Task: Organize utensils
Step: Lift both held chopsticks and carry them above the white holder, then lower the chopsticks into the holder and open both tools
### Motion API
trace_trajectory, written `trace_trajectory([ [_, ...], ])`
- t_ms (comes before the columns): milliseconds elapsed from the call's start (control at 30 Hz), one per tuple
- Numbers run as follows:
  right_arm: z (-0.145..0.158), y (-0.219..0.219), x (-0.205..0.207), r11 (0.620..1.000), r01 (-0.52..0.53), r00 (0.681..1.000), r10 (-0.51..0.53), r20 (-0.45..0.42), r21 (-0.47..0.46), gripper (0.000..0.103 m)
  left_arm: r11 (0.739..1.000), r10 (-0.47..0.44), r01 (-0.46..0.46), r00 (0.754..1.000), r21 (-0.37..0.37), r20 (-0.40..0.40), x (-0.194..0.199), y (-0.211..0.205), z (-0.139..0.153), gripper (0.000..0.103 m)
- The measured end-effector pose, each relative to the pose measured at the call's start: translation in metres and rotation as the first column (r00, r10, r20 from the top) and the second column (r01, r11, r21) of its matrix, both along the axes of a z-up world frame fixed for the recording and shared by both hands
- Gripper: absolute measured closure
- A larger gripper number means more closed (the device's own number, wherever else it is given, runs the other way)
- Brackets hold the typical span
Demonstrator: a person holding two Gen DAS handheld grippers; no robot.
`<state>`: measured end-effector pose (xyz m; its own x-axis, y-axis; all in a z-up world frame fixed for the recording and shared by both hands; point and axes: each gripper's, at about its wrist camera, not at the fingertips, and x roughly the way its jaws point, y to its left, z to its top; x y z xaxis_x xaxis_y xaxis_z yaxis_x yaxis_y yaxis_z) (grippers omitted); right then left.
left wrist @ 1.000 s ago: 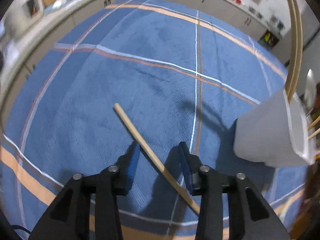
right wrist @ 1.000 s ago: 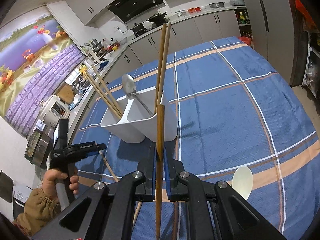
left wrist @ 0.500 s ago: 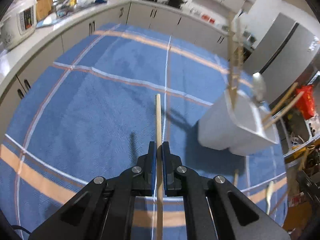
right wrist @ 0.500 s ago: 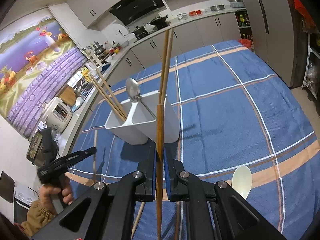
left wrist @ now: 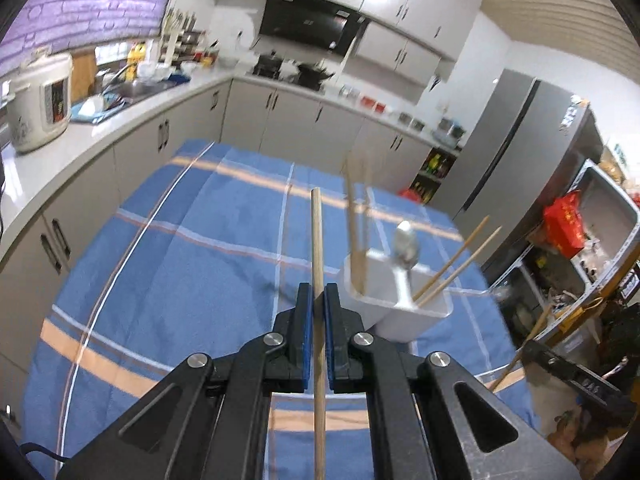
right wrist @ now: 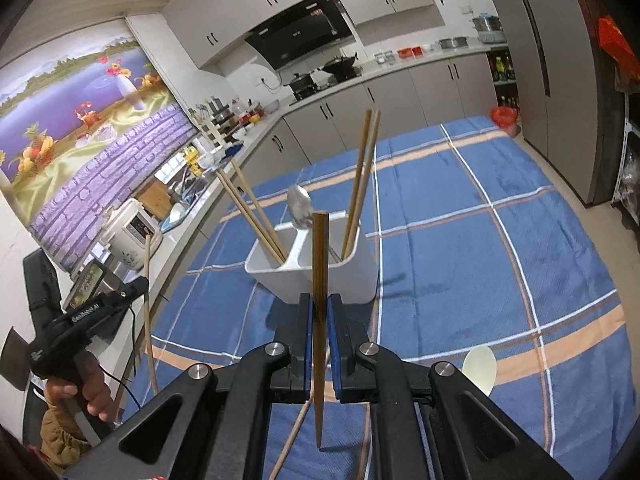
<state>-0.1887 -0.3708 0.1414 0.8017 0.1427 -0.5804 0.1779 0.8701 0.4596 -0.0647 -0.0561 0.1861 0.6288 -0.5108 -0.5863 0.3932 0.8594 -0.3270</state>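
White lettering runs along the side of the left gripper (right wrist: pixel 138 286) in the right wrist view, but it is too small and skewed to read; the control panel on the rice cooker (left wrist: pixel 38 100) carries marks that cannot be made out either. The left gripper (left wrist: pixel 318 300) has its jaws pressed tight on a pale chopstick (left wrist: pixel 317 248), which points forward above the blue plaid tablecloth (left wrist: pixel 180 272); its lower end is cut off by the frame. The right gripper (right wrist: pixel 319 312) is clamped the same way on a dark brown chopstick (right wrist: pixel 320 248), held upright just in front of the white utensil holder (right wrist: pixel 316 280). The holder stands on the cloth and contains two pairs of chopsticks and a metal spoon (right wrist: pixel 300 210), whose handle is hidden inside. A white spoon (right wrist: pixel 480 366) lies on the cloth, partly hidden behind the right gripper's body. In the left wrist view the holder's contents are smeared by motion blur.
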Motion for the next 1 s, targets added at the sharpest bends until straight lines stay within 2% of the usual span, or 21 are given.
trace_trajectory([
  [267,0.043,-0.005,0.002,0.999,0.002,0.995,0.001,0.095,-0.033,0.096,0.995,-0.05,0.061,0.99,-0.081,0.131,0.011,-0.038,0.054,0.098],
  [500,0.102,-0.014,0.03,0.993,0.058,0.971,-0.031,0.236,-0.107,0.096,0.993,-0.044,0.074,0.956,-0.091,0.289,0.045,-0.1,0.079,0.098],
  [600,0.112,-0.015,0.052,0.983,0.101,0.962,-0.058,0.267,-0.152,0.096,0.995,-0.033,0.061,0.944,-0.075,0.329,0.064,-0.126,0.075,0.098],
  [733,0.111,-0.016,0.084,0.968,0.137,0.96,-0.077,0.269,-0.211,0.096,0.998,-0.012,0.032,0.933,-0.05,0.359,0.089,-0.153,0.064,0.098],
  [867,0.094,-0.014,0.112,0.959,0.139,0.97,-0.082,0.228,-0.247,0.095,1.0,-0.008,0.012,0.933,-0.01,0.36,0.111,-0.173,0.043,0.098],
  [1000,0.066,-0.019,0.132,0.968,0.121,0.983,-0.086,0.161,-0.218,0.095,1.0,-0.018,0.01,0.942,0.026,0.335,0.119,-0.18,0.015,0.098],
])
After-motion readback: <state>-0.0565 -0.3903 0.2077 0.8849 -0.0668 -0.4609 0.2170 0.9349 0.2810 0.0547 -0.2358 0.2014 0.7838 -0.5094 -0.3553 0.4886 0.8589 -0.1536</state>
